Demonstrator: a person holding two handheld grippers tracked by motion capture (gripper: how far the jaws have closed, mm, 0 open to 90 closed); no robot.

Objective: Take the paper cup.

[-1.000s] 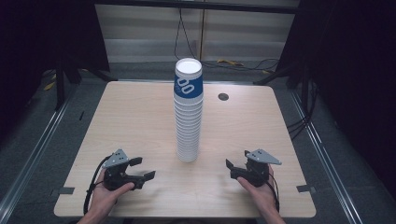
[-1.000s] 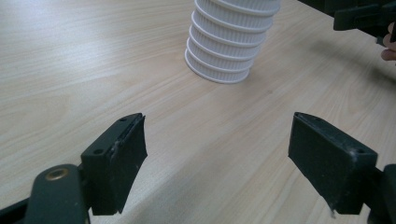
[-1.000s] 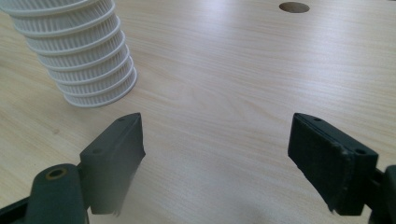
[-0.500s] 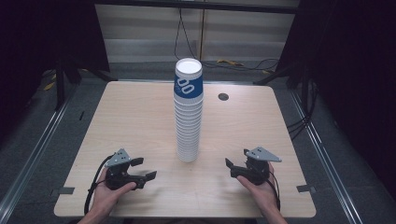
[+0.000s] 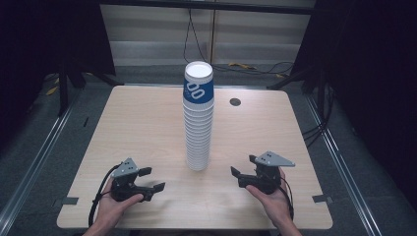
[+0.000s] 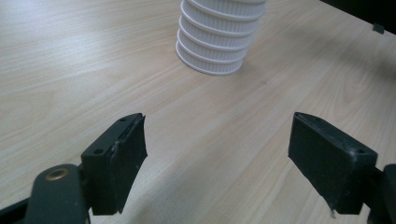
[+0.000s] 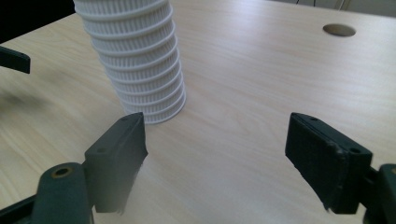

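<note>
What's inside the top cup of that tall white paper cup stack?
The tall white paper cup stack ends in a blue-banded top cup whose white interior looks empty. Its bottom is hard to make out.

Left gripper (image 5: 153,180): resting low in the left hand (image 5: 114,204), jaws standing wide apart, nothing between them.
Right gripper (image 5: 244,169): being held in the right hand (image 5: 271,196), jaws gaping, empty, pointing inward.

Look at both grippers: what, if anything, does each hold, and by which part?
Nothing is held. The left gripper and right gripper are both open, apart from the cup stack standing between them.
</note>
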